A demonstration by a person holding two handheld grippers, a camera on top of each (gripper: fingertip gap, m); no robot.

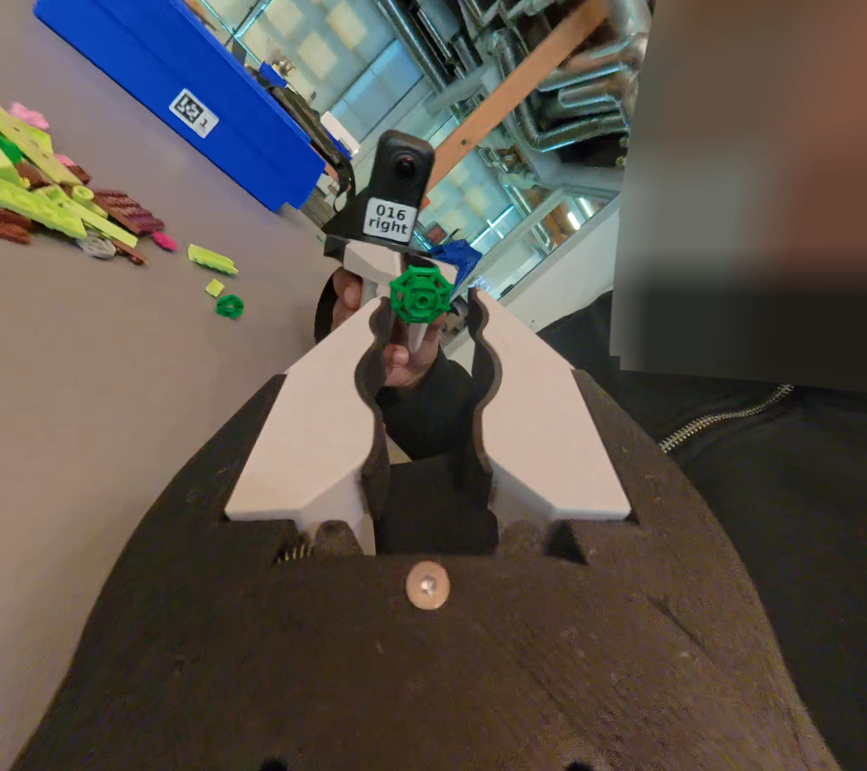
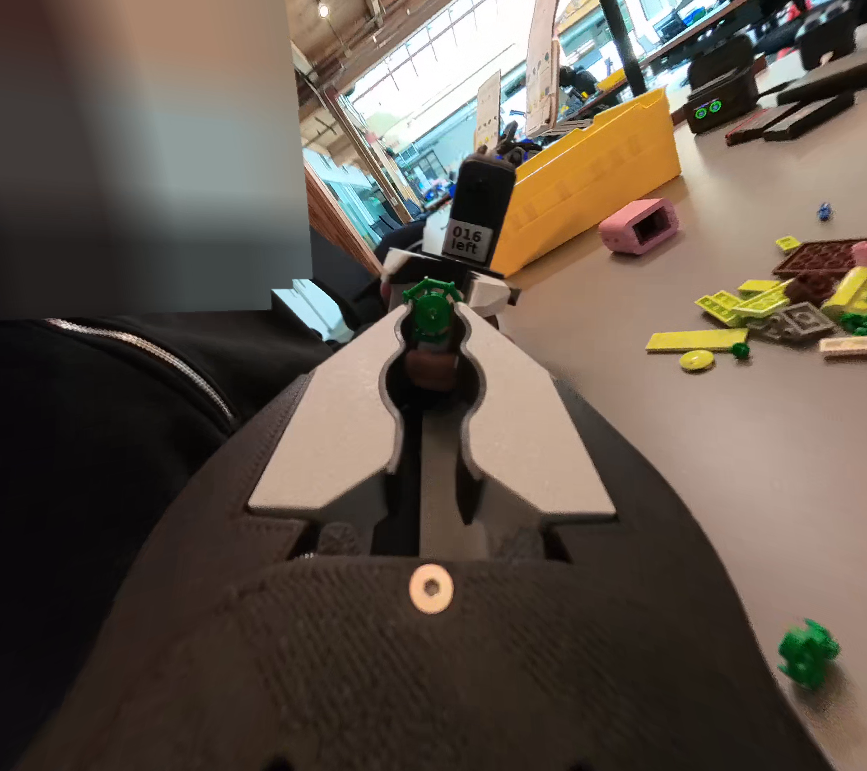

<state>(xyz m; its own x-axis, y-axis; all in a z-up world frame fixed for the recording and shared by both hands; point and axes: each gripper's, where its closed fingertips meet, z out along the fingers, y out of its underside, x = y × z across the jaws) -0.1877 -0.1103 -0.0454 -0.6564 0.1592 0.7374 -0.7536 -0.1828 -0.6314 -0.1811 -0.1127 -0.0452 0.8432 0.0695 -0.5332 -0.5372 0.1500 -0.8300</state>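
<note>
We see right gripper (image 2: 429, 316) pinching green wheel (image 1: 421, 294) at its tips | left gripper (image 1: 424, 302) spread, empty, facing wheel's flat face head-on, nearer than blue bin (image 1: 164, 44).

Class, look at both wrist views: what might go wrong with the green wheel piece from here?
The green wheel is pinched only at the right gripper's fingertips, in mid-air; it may slip and drop. The left gripper's open fingers flank it closely, so a nudge could knock it loose or twist it.
</note>
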